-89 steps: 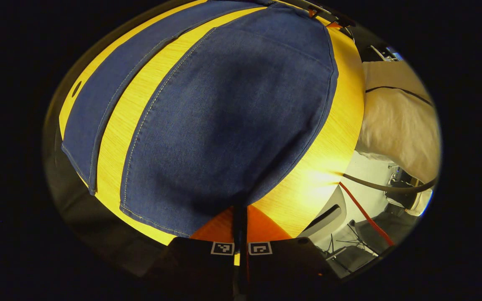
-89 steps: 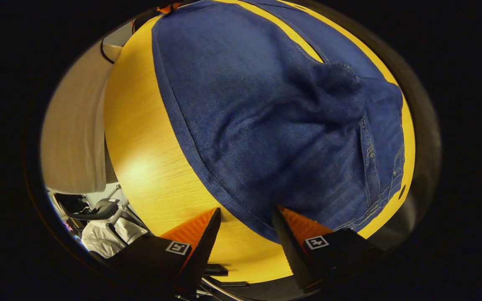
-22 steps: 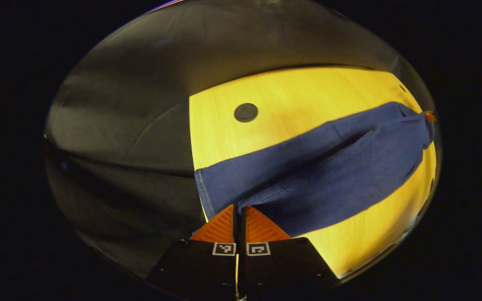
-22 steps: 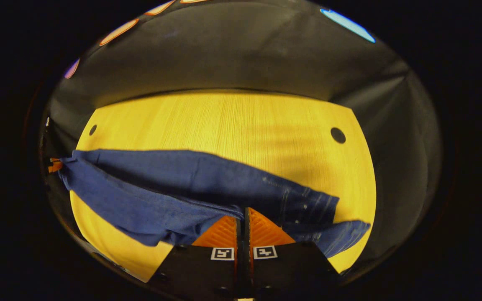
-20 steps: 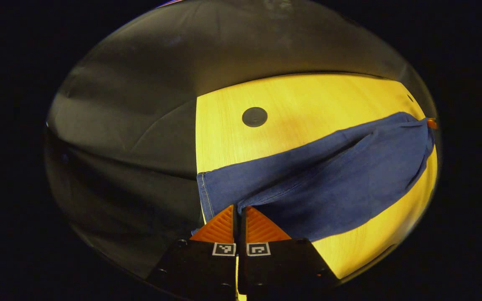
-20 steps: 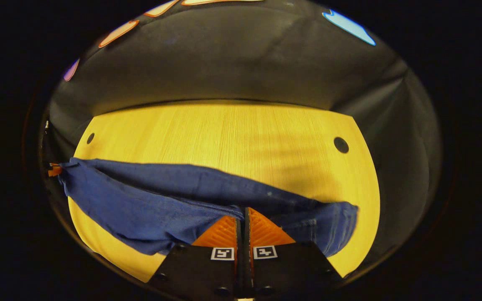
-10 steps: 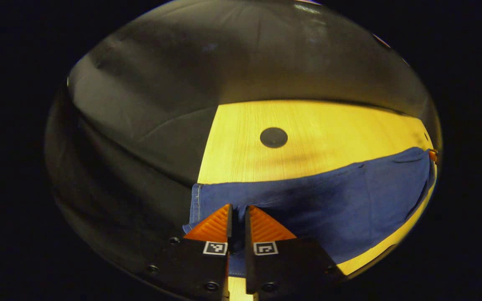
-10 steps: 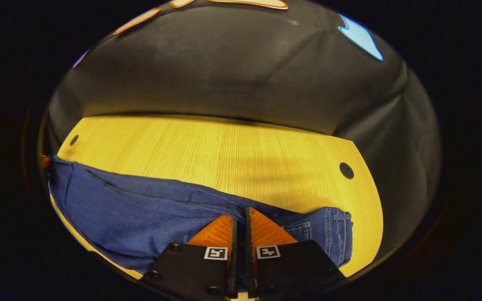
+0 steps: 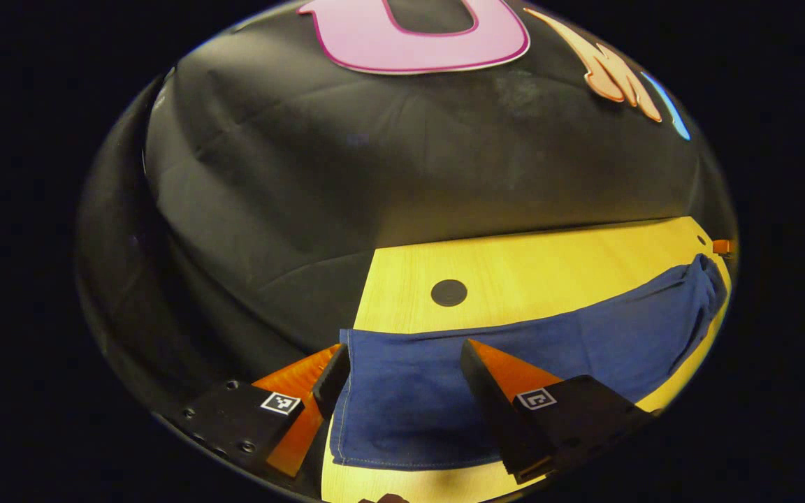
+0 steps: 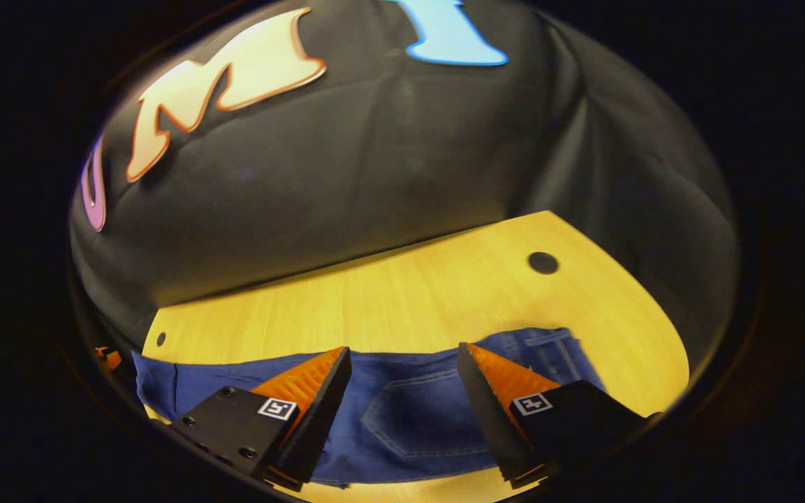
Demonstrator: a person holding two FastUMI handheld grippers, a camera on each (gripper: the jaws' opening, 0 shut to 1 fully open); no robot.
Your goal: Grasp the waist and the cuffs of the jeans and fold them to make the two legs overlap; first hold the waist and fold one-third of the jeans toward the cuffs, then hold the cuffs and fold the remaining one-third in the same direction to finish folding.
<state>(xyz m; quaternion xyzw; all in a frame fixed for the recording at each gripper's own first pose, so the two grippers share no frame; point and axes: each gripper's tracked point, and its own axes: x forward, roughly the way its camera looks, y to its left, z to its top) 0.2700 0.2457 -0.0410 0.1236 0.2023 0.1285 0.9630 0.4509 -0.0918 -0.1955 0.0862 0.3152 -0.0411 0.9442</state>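
Left gripper (image 9: 402, 363): you had it pinched shut on the cuff end half a second before; at this moment its jaws stood wide apart, holding nothing, one finger on each side of the hem.

Right gripper (image 10: 402, 367): same story. It was clamped on the waist end half a second back, then spread wide and empty, poised over the back pocket.

Jeans (image 9: 514, 356): they lay flat on the table (image 9: 556, 265) as one long band, one leg stacked over the other, near your edge. The cuffs sat under the left gripper and the waist (image 10: 542, 349) under the right. A second ago the upper leg still sagged in mid-air between your grippers; here it was down.

Alignment: in the left gripper view the hems looked roughly matched, though you could not tell for sure how well the far edges lined up.

Meaning for the task: by my reading, you had finished the leg-over-leg fold and let go. Both thirds folds remained.

Next call: likely a fresh grip on the waist, carried toward the cuffs.

Risk: the loose top layer could slide when you lift.
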